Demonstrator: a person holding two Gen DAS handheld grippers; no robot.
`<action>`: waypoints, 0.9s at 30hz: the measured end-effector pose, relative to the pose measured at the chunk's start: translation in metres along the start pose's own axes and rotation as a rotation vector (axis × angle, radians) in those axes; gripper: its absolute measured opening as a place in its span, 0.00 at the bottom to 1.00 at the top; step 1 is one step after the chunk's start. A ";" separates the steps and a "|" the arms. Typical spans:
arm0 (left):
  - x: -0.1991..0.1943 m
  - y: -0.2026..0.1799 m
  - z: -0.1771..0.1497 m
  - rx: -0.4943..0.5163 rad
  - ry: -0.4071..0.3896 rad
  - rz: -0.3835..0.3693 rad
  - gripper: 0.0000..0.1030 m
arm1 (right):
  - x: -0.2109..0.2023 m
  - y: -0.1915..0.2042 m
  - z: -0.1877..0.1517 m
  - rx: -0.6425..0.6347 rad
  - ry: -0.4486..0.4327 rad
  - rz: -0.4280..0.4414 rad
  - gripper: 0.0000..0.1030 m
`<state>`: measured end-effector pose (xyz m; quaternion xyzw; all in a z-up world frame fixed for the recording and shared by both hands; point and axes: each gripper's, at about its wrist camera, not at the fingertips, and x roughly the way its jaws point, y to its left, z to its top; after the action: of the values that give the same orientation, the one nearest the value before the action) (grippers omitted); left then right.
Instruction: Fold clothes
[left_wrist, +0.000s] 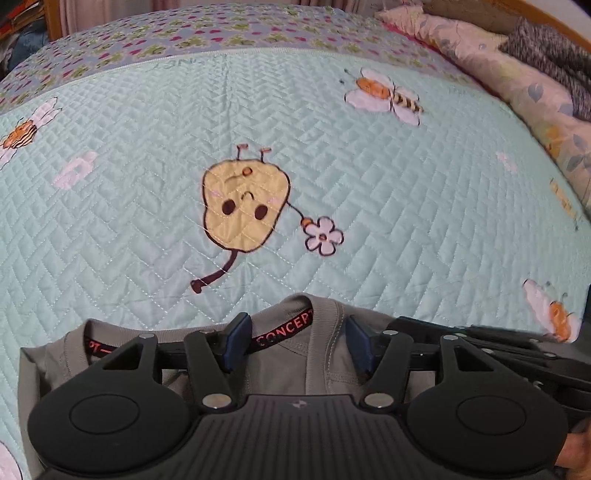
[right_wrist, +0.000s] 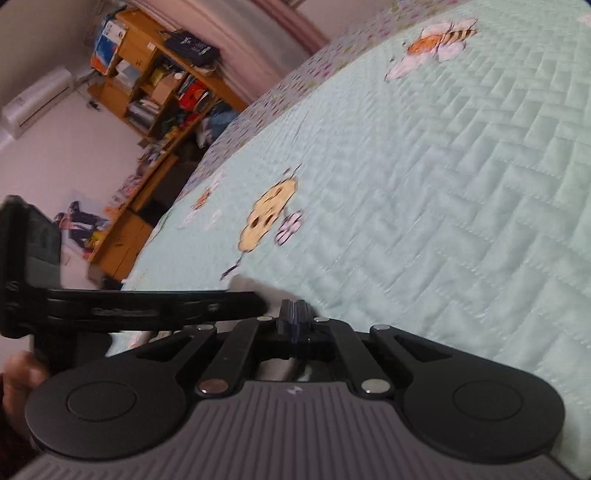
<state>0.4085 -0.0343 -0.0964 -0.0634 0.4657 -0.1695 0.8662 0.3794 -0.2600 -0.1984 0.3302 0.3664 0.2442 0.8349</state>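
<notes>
A grey T-shirt (left_wrist: 288, 373) lies on the bed at the near edge of the left wrist view, its collar (left_wrist: 327, 317) showing black tape with red "CONCEPT" lettering. My left gripper (left_wrist: 297, 341) is open, its blue pads on either side of the collar, apart from the cloth. My right gripper (left_wrist: 397, 325) comes in from the right at the shirt's shoulder. In the right wrist view my right gripper (right_wrist: 293, 314) has its pads pressed together, and a blurred edge of the grey shirt (right_wrist: 247, 286) shows just past the tips. The left gripper (right_wrist: 258, 302) lies side-on beside it.
The mint quilted bedspread (left_wrist: 369, 206) carries a yellow cartoon patch (left_wrist: 243, 206) and bees. Floral pillows (left_wrist: 498, 62) and a dark knit blanket (left_wrist: 546, 55) line the right edge. Past the bed's far edge stand wooden shelves (right_wrist: 155, 81). A hand (right_wrist: 18, 384) holds the left gripper.
</notes>
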 end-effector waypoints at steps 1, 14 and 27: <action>-0.006 0.003 0.001 -0.010 -0.011 -0.010 0.52 | -0.002 -0.001 0.000 0.007 -0.010 -0.003 0.01; -0.068 0.121 -0.027 -0.160 -0.069 0.196 0.76 | -0.015 0.016 -0.001 0.086 -0.050 0.319 0.29; -0.042 0.143 -0.050 -0.213 -0.028 0.144 0.64 | 0.010 0.026 -0.022 0.079 0.079 0.389 0.48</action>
<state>0.3795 0.1161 -0.1297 -0.1240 0.4722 -0.0554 0.8709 0.3648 -0.2281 -0.1953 0.4177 0.3373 0.3990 0.7433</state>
